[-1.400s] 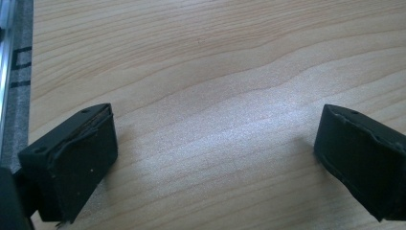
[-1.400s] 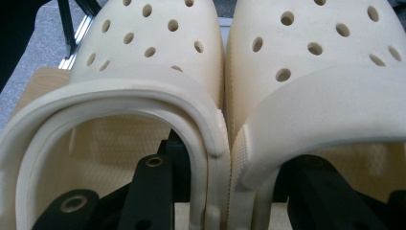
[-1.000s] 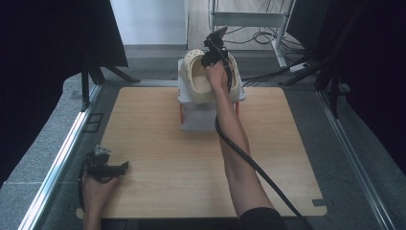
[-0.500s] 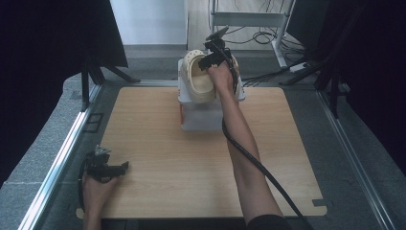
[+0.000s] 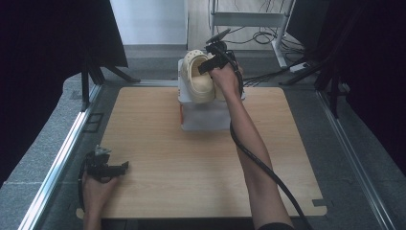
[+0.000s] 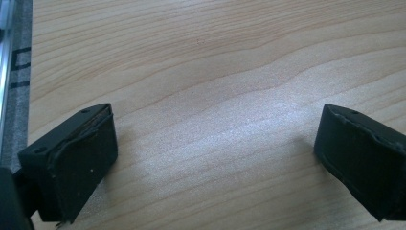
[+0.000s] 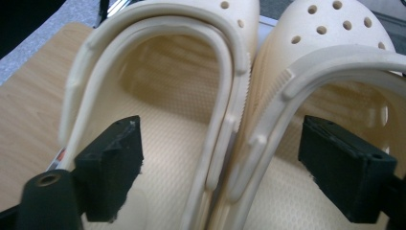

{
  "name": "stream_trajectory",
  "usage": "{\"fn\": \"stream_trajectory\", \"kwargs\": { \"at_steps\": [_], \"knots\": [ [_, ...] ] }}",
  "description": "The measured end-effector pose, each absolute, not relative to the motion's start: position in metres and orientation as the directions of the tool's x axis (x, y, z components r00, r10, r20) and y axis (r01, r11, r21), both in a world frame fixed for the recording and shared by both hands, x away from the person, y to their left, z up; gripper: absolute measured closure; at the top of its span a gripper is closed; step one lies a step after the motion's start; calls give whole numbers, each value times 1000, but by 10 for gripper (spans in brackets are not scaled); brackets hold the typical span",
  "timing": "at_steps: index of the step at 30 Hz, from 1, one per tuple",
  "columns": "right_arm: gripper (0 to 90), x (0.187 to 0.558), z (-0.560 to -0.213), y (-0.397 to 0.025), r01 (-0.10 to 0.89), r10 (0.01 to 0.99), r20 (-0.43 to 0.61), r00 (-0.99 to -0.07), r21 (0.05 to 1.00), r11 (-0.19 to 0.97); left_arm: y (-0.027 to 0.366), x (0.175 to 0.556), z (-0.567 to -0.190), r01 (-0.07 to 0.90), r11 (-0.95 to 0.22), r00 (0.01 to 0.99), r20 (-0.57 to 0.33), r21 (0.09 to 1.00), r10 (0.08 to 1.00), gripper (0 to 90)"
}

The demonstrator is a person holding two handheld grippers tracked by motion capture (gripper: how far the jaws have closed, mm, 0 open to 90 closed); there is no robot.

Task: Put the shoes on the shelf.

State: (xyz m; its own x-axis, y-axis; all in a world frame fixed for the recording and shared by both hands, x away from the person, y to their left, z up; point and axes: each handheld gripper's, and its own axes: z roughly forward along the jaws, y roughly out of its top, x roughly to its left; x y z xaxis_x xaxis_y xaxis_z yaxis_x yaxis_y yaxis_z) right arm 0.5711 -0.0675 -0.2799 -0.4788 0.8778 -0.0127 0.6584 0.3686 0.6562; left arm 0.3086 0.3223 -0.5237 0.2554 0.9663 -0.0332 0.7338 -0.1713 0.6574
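Two cream clogs (image 5: 197, 81) stand side by side on a white box (image 5: 206, 117) at the far middle of the wooden table (image 5: 191, 172). My right gripper (image 5: 214, 61) hovers over them, open. In the right gripper view its jaws straddle the clogs' touching inner walls, one jaw inside the left clog (image 7: 163, 81) and the other inside the right clog (image 7: 330, 43), with the right gripper (image 7: 225, 148) gripping nothing. My left gripper (image 5: 115, 168) rests at the front left corner of the table. In its own view the left gripper (image 6: 215, 143) is open over bare wood.
A metal rail (image 5: 62, 158) runs along the table's left side. Black screens (image 5: 48, 43) stand at the left and right. The right gripper's cable (image 5: 258, 163) trails along the forearm. A metal frame and floor cables (image 5: 258, 24) lie beyond the far edge.
My right gripper has dropped slightly towards the clogs and shifted a little left. The left gripper has stayed where it was.
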Motion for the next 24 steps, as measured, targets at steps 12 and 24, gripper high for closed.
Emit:
{"fn": "stream_trajectory", "kwargs": {
  "at_steps": [12,24],
  "knots": [
    [98,544,-273,-71,588,809,-35,-586,669,455,322,309,-524,736,-168,253,-37,656,967,10],
    [0,514,-268,-84,520,746,-39,-665,693,500,322,309,-524,735,-168,252,-35,657,967,10]
  ]
}}
